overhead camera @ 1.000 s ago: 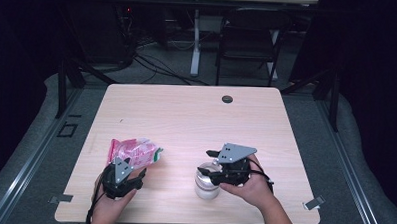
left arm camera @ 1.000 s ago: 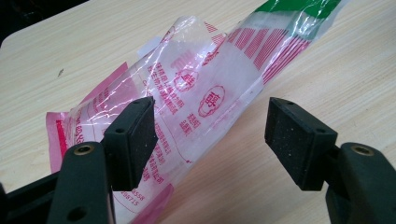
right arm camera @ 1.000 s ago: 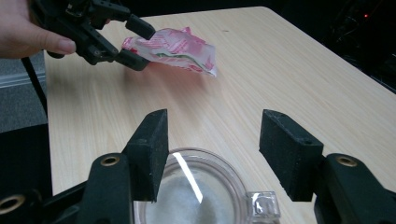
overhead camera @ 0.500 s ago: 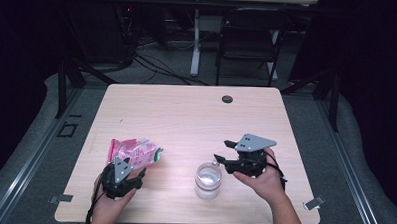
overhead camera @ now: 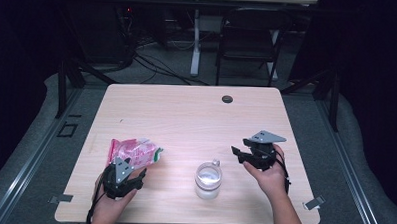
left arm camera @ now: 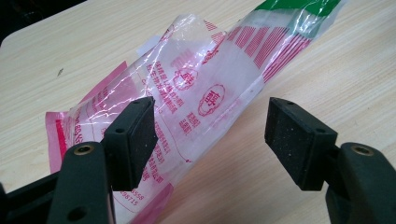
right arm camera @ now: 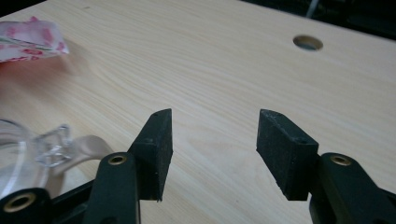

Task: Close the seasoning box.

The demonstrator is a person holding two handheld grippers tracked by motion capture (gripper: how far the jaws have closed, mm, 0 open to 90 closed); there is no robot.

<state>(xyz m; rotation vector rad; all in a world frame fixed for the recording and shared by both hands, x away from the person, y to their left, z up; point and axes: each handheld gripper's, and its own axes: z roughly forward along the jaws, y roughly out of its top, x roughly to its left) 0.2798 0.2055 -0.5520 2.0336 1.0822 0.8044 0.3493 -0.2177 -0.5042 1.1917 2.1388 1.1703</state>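
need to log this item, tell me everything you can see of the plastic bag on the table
The plastic bag is thin, clear, crinkled film printed with red characters, a round seal and red stripes, with pink areas and a green band at one end. It looks flat and nearly empty, lying partly curled on the wooden table at its near left. The left gripper sits open at its near end, one pad in front of the film; whether it touches is unclear.

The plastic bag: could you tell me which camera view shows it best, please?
The left gripper view: the bag lies close up, its red print and green end readable. The high view shows it small, ahead of the left claw. The right gripper view catches just a corner at its left edge.
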